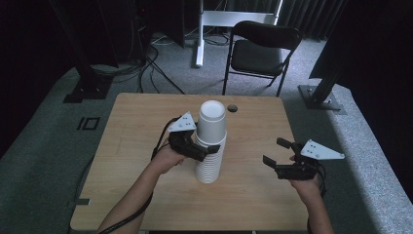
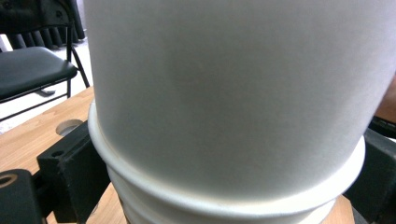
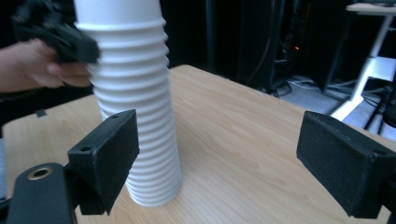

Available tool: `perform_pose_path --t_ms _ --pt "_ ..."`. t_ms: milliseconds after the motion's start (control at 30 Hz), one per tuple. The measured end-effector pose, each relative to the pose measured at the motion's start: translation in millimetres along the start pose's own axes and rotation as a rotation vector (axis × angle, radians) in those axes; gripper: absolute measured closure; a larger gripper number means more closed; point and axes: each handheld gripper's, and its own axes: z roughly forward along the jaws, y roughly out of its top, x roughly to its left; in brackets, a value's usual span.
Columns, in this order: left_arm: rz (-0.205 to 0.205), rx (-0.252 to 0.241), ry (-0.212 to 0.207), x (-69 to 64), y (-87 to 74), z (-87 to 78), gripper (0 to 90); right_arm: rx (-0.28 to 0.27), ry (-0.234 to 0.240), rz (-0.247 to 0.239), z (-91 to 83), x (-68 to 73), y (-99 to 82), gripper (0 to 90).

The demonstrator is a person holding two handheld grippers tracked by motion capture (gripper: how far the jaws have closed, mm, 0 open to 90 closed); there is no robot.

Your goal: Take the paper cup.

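Dim room, dark curtains behind, a black folding chair [image 1: 260,51] at the far side of the wooden table [image 1: 136,122]. Near the table's middle stands a tall stack of white paper cups [image 1: 210,161], upside down, rims ribbed one under another. Top cup [image 1: 212,122] sits higher and looser than the rest.

Left gripper [image 1: 207,150] closed in on the stack from the left, jaws set either side of the top cup's rim. The left gripper view has the cup wall [image 2: 233,93] pressed close between both black jaws, so it reads as clenched on that top cup.

Right gripper [image 1: 276,153] hangs well to the right of the stack, jaws spread wide, holding nothing; its own view looks across at the stack [image 3: 135,116] between parted jaws.

Judged step: peeling the top cup off. Next move likely calls for a straight upward lift, with the right gripper bracing the lower cups so the stack does not tip or rise with it.
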Motion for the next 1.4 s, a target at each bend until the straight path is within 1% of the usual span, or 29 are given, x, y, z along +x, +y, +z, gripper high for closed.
perform_pose_path --t_ms 233,267,333,667,767,800,1033,1200,1267,1400 --pt "-0.003 0.001 0.0 0.3 0.2 0.1 4.1 -0.015 0.041 -0.039 9.1 5.1 24.0 12.5" --pt "-0.003 0.002 0.0 0.3 0.4 0.2 4.1 -0.017 0.053 -0.04 10.4 5.5 27.2 12.5" --pt "-0.004 0.002 0.0 0.4 0.4 0.2 4.1 -0.02 0.059 -0.052 13.3 6.4 33.5 12.5" --pt "-0.004 0.003 0.0 0.3 0.6 0.3 4.1 -0.028 0.123 -0.079 31.6 13.0 61.6 12.6" --pt "-0.004 0.005 0.0 0.1 0.7 0.2 4.1 -0.029 0.142 -0.097 38.3 16.4 69.9 12.5" --pt "-0.003 0.005 0.001 -0.1 0.8 0.1 4.1 -0.028 0.151 -0.101 40.6 17.4 71.9 12.5" --pt "-0.007 0.005 0.002 0.0 0.7 0.2 4.1 -0.016 0.173 -0.126 53.2 25.3 80.2 12.5" --pt "-0.005 0.009 0.002 -0.5 1.1 0.0 4.1 -0.025 0.188 -0.129 60.4 26.9 86.7 12.3" --pt "-0.006 0.008 0.002 -0.6 1.0 0.1 4.2 -0.024 0.202 -0.13 63.6 28.6 89.8 11.9" --pt "-0.008 0.005 0.003 -0.2 0.8 0.2 4.2 -0.006 0.21 -0.149 72.4 33.5 96.6 12.0"
